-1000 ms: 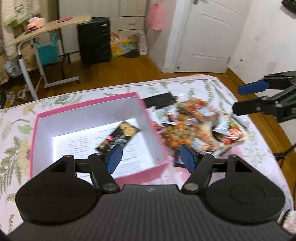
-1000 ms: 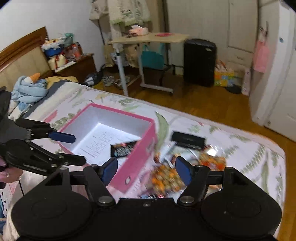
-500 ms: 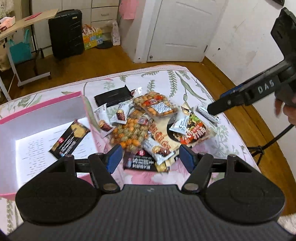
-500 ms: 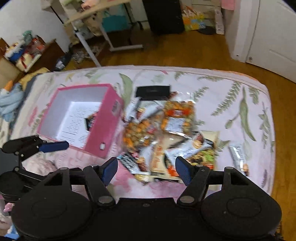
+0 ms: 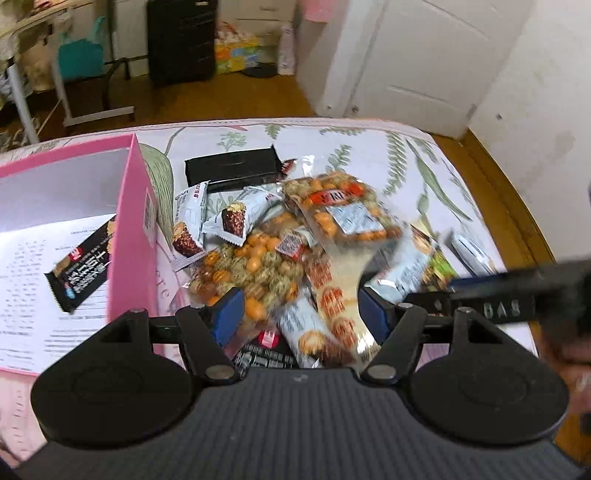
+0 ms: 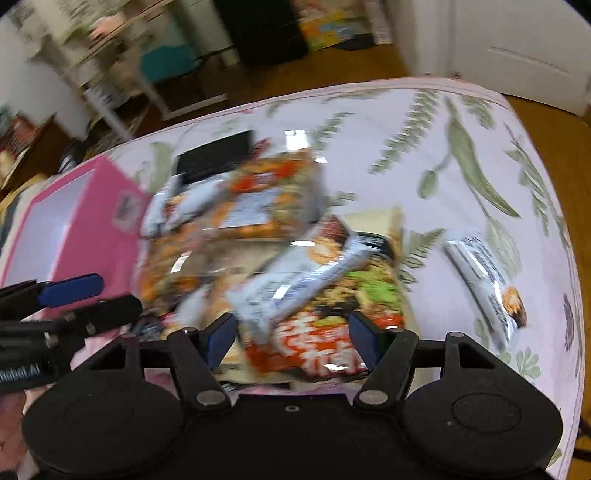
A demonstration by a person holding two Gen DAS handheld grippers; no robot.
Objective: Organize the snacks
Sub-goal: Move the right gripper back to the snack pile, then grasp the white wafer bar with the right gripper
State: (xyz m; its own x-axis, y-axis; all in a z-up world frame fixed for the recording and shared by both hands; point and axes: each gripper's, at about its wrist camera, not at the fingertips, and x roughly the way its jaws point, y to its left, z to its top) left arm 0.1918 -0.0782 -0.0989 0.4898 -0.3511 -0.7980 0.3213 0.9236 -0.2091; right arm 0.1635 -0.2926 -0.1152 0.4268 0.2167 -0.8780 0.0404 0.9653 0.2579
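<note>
The snack pile (image 5: 295,251) lies heaped on the bed (image 5: 369,155), just right of the pink box (image 5: 133,236), which holds one black bar (image 5: 81,269). Left gripper (image 5: 301,314) and right gripper (image 6: 291,336) hover over it, jaws apart, empty.

A black suitcase (image 5: 181,38) stands on the wooden floor (image 5: 229,99) near a white door (image 5: 417,59). A teal bag (image 5: 79,59) hangs under a rolling table (image 5: 26,26). The bed (image 5: 369,147) has a leaf-print sheet.

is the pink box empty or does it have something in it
Not empty: one black snack bar lies on the printed sheet inside the open pink box.
</note>
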